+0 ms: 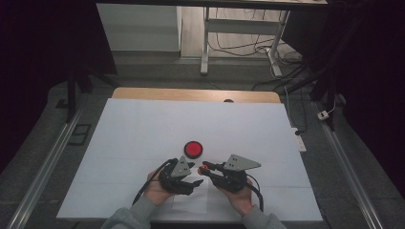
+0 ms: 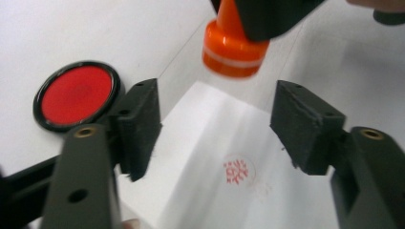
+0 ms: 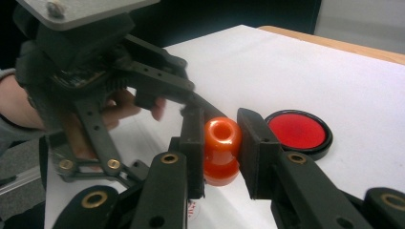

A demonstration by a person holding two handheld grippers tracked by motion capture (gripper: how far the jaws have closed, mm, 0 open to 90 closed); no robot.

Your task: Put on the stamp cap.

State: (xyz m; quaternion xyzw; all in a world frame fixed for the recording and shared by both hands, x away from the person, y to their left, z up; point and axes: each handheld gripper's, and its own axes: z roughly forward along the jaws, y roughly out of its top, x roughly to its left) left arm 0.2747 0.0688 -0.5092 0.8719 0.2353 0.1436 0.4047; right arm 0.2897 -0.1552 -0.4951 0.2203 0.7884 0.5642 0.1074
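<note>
Smooth orange plastic stamp [image 3: 220,150] sits pinched in the right claw [image 3: 220,143], apparently lifted off the white paper [image 2: 215,143]. Left claw [image 2: 215,129] gapes wide over a red imprint [image 2: 236,171]; the round glossy ink pad [image 2: 76,94] lies at ten o'clock.

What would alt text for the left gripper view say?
An orange plastic stamp, gripped from above, hangs over a white paper sheet bearing a red stamped mark. Two open black jaws frame it; a round red ink pad lies left.

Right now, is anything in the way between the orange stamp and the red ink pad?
Nothing visible is. The right gripper holds the orange stamp between its fingers above the white paper, which already carries a red print. The red ink pad lies just beyond on bare table cover. The left gripper sits open over the paper, off to the side.
</note>
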